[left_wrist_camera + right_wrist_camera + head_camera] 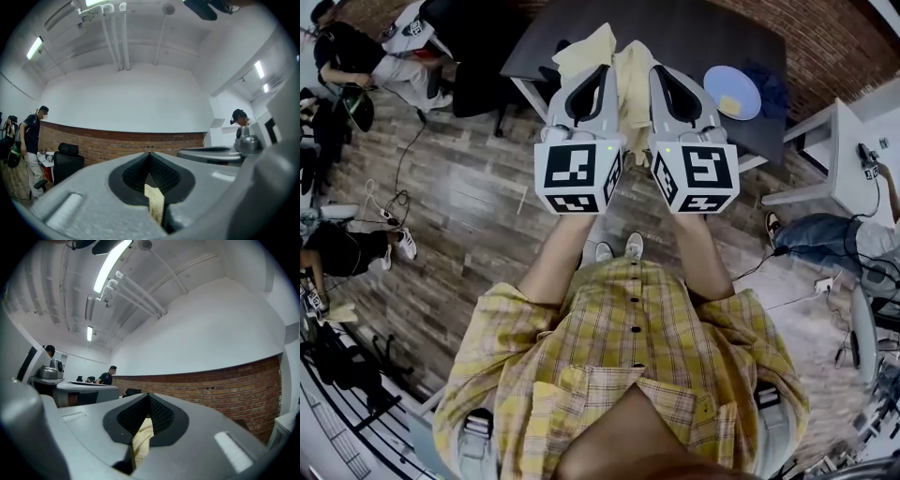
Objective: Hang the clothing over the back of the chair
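Seen from the head view, the left tool and the right tool are held side by side at chest height, and the pale yellow garment is gathered up between and above them, in front of the near edge of a dark table on which a blue plate lies toward the right end. A black chair is seen off the table's left end; whether it is the one meant cannot be told. In the left gripper view, the jaws are closed on a fold of the yellow cloth, and the camera is tipped up toward the ceiling. In the right gripper view, the jaws are likewise pinched on a yellow fold. For the step to go well, it is judged that both grips should be kept firm, the tools drawn apart so the cloth is spread, and the garment carried level over the chair back before anything is released.
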Demonstrator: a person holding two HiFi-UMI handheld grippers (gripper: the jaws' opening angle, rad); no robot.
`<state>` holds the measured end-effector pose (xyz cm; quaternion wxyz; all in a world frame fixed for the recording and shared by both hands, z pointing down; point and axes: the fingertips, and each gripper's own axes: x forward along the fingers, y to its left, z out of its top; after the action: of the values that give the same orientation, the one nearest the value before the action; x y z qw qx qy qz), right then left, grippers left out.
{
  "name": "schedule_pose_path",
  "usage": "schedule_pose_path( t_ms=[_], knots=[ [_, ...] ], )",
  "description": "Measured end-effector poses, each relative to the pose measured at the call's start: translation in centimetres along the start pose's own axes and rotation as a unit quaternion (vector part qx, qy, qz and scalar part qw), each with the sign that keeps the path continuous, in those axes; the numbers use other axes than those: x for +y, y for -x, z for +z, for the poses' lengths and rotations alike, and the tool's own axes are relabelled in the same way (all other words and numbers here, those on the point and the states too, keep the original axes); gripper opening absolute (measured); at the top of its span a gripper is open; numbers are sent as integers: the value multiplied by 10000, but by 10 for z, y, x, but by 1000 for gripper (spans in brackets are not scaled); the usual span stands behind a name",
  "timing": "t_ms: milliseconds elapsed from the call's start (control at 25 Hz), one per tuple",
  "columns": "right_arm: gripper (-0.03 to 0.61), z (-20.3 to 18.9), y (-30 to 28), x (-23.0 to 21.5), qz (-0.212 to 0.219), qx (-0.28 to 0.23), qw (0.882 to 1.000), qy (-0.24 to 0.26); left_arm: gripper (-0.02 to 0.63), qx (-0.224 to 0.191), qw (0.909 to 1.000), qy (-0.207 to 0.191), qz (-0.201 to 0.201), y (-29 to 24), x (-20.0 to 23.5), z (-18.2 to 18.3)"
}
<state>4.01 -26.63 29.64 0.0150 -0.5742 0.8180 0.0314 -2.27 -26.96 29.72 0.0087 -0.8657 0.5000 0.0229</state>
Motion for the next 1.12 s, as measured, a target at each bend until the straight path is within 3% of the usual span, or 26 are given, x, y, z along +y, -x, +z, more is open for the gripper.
schedule_pose_path(
  t_ms=[600, 1120],
  knots=[
    [6, -15, 44, 14, -78, -67, 9999, 19, 2, 1, 9999, 100, 15, 44, -23, -24],
    [6, -35, 61, 34, -41, -54, 10000, 46, 2, 52, 10000, -68, -31, 67, -23, -46]
  ],
)
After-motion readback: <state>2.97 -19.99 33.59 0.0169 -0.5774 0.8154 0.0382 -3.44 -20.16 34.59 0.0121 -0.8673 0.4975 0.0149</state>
